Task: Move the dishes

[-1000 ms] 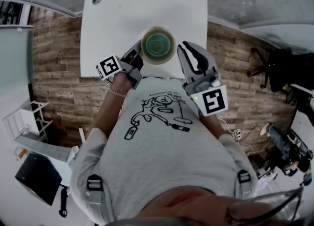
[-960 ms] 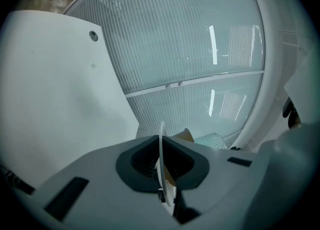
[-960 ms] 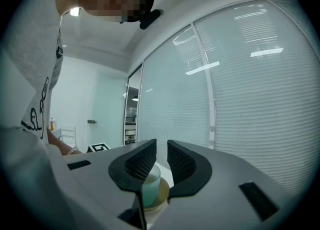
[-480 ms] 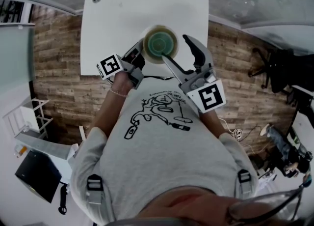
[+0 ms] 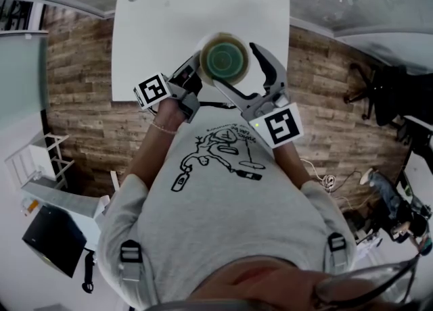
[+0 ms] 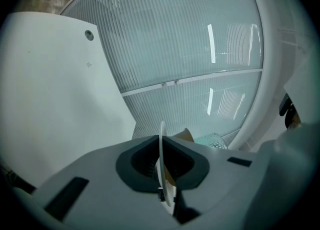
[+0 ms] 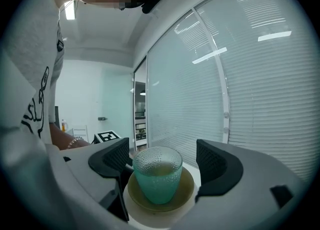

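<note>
Fragility rules: the dimpled green glass tumbler (image 7: 157,176), lower centre, looks slick; grip its sides; right gripper (image 7: 161,158), jaws just opened wide, flanks it untouched; left gripper (image 6: 163,166) clamps the white round plate (image 6: 161,136) by its rim.

Left gripper (image 5: 191,76) is clamped on the plate (image 6: 162,139) rim, with the forearm bent inward. Right gripper (image 5: 233,66) has just been opening. Its jaws stand wide on either side of the cup (image 7: 156,179), not touching it.
</note>
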A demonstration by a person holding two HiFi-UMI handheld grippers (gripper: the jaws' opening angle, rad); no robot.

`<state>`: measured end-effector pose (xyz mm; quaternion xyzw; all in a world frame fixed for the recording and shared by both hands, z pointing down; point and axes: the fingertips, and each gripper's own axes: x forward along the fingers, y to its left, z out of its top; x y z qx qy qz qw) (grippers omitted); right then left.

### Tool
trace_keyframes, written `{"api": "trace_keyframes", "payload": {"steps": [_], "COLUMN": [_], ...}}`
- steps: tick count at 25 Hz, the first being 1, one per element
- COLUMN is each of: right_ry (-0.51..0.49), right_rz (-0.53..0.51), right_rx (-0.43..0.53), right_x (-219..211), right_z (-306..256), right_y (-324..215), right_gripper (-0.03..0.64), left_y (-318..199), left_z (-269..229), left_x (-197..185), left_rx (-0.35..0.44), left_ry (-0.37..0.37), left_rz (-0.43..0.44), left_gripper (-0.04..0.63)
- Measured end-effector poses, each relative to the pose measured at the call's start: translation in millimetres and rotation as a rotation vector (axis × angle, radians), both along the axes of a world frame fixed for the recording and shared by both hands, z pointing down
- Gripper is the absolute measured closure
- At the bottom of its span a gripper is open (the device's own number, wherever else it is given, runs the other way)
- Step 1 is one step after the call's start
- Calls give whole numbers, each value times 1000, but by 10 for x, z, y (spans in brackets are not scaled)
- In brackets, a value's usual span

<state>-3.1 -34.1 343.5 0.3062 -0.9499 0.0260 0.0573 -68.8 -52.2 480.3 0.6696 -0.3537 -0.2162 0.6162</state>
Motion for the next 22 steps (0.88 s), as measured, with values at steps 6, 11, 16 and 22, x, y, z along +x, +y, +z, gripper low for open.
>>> {"api": "trace_keyframes", "payload": {"steps": [6, 11, 16, 22], "right_ry": [49, 81, 121, 145], "right_rz": [-15, -23, -69, -71], "right_rx": [-19, -30, -36, -36], "right_x": [-58, -92, -134, -122], "right_z": [158, 261, 333, 366], "right_y": [19, 15, 60, 41], "right_gripper": [212, 212, 213, 225], "left_y": [21, 28, 44, 65], "left_z": [-58, -103, -152, -140], "left_x": [38, 52, 93, 112], "left_rx": [3, 7, 12, 7], "left_ry": [8, 14, 9, 8], "left_rz": [3, 7, 10, 11], "left_gripper": [583, 583, 583, 583]}}
